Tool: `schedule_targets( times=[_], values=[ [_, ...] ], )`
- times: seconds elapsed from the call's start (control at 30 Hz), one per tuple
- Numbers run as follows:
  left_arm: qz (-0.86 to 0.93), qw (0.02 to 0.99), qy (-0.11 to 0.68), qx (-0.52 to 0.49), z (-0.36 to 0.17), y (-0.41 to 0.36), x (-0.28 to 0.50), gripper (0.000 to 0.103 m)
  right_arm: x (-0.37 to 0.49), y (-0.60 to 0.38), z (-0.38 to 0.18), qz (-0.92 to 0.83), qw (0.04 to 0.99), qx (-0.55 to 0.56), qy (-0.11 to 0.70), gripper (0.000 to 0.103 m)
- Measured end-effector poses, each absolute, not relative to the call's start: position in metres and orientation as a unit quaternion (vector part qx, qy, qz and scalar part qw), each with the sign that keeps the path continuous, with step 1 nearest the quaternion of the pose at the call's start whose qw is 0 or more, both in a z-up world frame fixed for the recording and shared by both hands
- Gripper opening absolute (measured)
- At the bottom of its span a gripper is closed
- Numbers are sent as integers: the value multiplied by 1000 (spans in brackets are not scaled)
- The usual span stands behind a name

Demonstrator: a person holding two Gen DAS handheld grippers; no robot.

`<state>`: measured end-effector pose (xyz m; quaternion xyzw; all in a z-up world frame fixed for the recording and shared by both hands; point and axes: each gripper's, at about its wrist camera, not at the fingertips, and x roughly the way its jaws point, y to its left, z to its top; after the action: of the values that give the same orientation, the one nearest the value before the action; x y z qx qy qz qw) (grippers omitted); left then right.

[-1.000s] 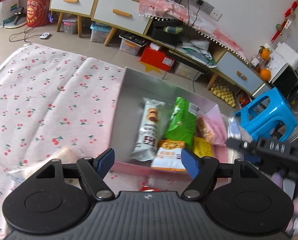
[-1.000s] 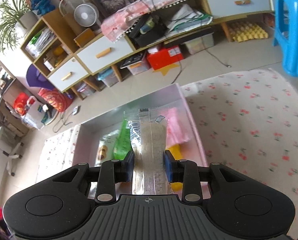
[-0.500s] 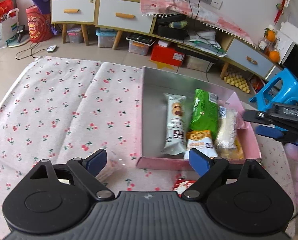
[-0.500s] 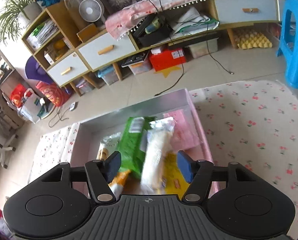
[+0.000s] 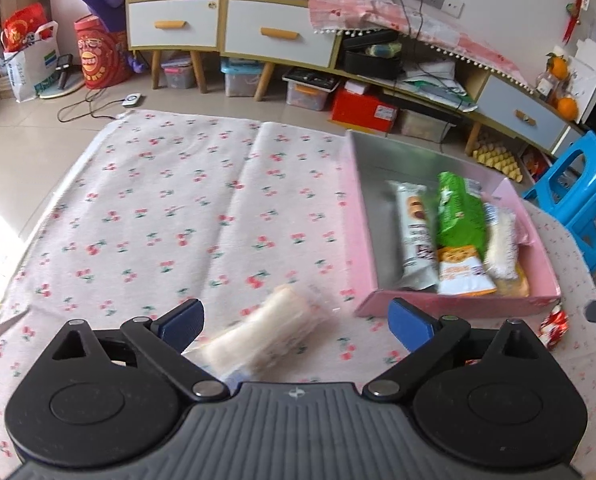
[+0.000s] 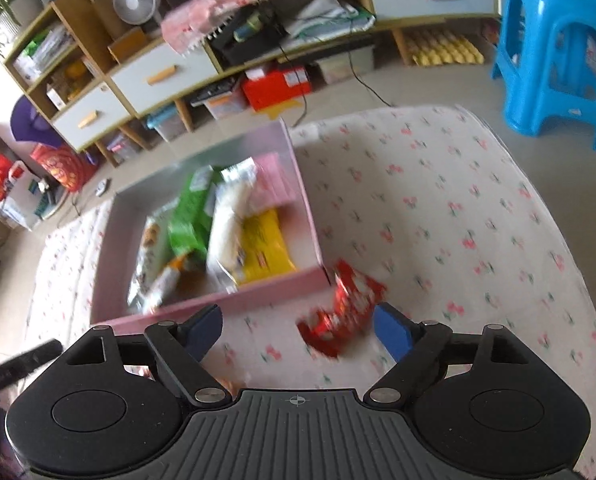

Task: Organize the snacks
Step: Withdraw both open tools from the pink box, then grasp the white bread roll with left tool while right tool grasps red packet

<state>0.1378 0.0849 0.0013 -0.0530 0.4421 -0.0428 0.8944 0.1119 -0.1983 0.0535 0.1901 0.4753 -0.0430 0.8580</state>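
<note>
bare cloth [image 5: 178, 216] left of the pink box [image 5: 457, 302] lies open – snacks crowd its right half.

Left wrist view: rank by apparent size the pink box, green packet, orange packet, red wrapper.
1. pink box
2. green packet
3. orange packet
4. red wrapper, though it is partly hidden, so its rank against the orange packet is unsure.

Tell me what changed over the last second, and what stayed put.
The right claw let go of the white rice bar, which now lies in the pink box; its jaws are opening over the red packet. The left claw swung from the box to a wrapped white roll, jaws opening. The other snacks stayed.
</note>
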Motion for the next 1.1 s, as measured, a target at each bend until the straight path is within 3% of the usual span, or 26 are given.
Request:
schedule_targets(
  times=[0.1,0.4,1.1],
  values=[
    [-33,896,440,-48,-2,95,135,99,99,-197,48,-38,865,182,466,91],
    [-42,898,438,-29,-19,114,129,97,92,-190,43,-81,885,68,453,91],
    [-80,875,476,35,-42,99,136,52,119,-195,-3,-78,880,135,450,89]
  ],
)
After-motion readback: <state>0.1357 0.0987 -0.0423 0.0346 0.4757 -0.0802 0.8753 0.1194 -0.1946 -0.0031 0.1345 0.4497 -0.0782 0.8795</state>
